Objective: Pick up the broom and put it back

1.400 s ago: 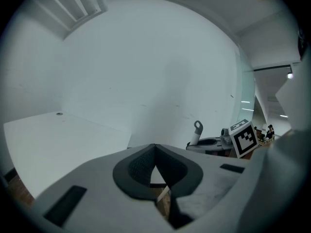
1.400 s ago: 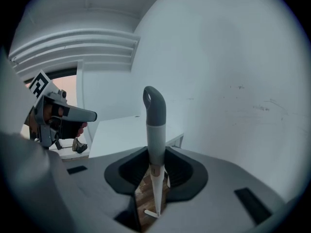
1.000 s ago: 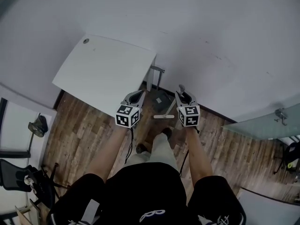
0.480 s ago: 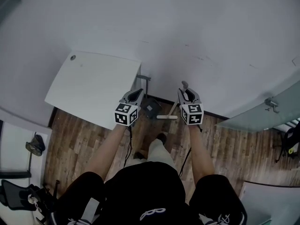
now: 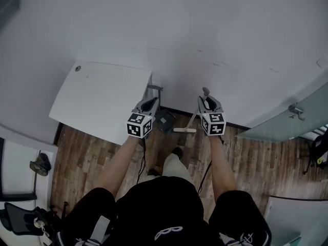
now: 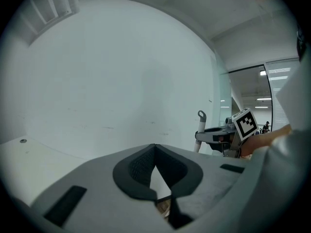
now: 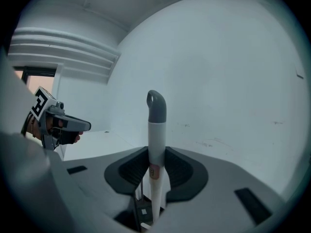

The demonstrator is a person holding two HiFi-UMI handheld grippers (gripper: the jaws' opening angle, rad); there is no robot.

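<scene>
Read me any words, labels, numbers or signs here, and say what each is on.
No text here can be read.
Sticker on the broom handle: too blurred to read.
Marker cubes: black-and-white squares, no letters.
White mark on the person's black clothing: a logo, no legible letters.

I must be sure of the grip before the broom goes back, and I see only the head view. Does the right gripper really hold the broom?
Observer: Yes. In the right gripper view, the right gripper has both pads pressed on the white handle of the broom.
Operator: Where on the handle does it grip?
Observer: Near the top. Only a short piece of handle and the grey hooked cap stand above the jaws.
Operator: Does the left gripper help?
Observer: No. In the left gripper view, the left gripper has its jaws together, with nothing between them.
</scene>
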